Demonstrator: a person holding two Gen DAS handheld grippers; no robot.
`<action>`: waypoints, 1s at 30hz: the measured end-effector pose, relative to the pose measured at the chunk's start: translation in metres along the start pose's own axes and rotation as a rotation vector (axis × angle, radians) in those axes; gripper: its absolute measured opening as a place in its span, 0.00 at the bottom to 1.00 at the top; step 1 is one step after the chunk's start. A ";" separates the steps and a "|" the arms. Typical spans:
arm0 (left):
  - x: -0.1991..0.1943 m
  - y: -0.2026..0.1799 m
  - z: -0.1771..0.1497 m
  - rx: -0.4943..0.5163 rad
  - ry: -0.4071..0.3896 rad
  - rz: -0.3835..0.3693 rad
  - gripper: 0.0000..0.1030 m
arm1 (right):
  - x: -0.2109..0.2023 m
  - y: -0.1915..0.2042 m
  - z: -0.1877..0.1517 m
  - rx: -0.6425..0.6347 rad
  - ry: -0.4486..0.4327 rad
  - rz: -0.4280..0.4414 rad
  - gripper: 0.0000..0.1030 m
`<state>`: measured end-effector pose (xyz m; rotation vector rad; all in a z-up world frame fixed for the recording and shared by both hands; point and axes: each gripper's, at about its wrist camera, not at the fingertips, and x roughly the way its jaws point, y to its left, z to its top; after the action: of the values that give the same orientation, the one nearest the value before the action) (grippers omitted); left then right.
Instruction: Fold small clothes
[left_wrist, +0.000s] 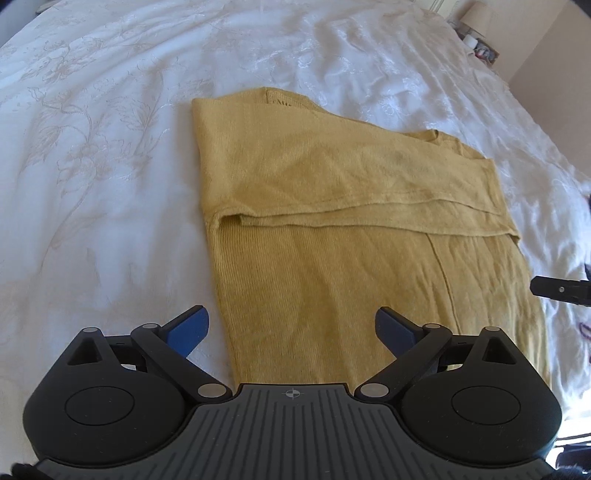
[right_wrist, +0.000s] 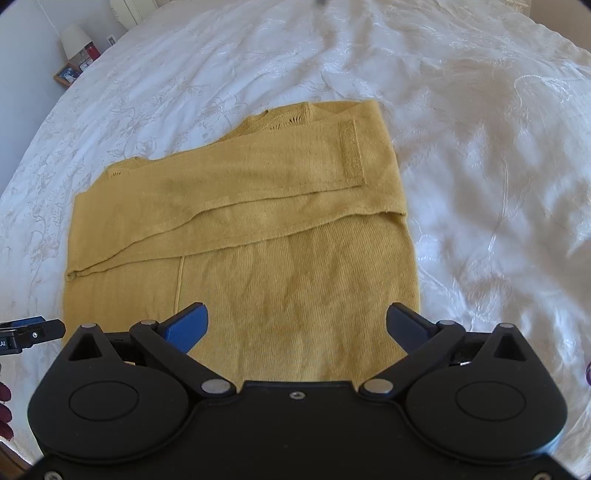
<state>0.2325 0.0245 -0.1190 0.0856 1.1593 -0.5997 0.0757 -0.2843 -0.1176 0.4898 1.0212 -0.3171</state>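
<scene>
- We see a mustard knit sweater (left_wrist: 332, 206) lying flat on the white bedspread (left_wrist: 92, 166), its sleeves folded across the chest.
- Our left gripper (left_wrist: 291, 328) hangs above the sweater's lower part, its jaws spread wide with nothing between them.
- Our right gripper (right_wrist: 297, 325) hangs over the same hem area, its jaws also wide apart and empty.
- A lamp (right_wrist: 75, 38) stands beyond the bed's far corner.
</scene>
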 end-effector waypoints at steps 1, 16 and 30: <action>-0.002 0.001 -0.005 0.001 0.002 -0.005 0.95 | -0.002 0.001 -0.006 0.004 -0.001 -0.004 0.99; -0.046 0.003 -0.080 -0.113 -0.054 0.056 0.95 | -0.032 -0.002 -0.075 -0.052 0.015 0.072 0.99; -0.071 -0.029 -0.169 -0.195 -0.072 0.102 0.95 | -0.075 -0.057 -0.139 -0.066 -0.009 0.102 0.99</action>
<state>0.0587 0.0898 -0.1195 -0.0434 1.1308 -0.3946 -0.0894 -0.2571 -0.1260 0.4783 0.9914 -0.1937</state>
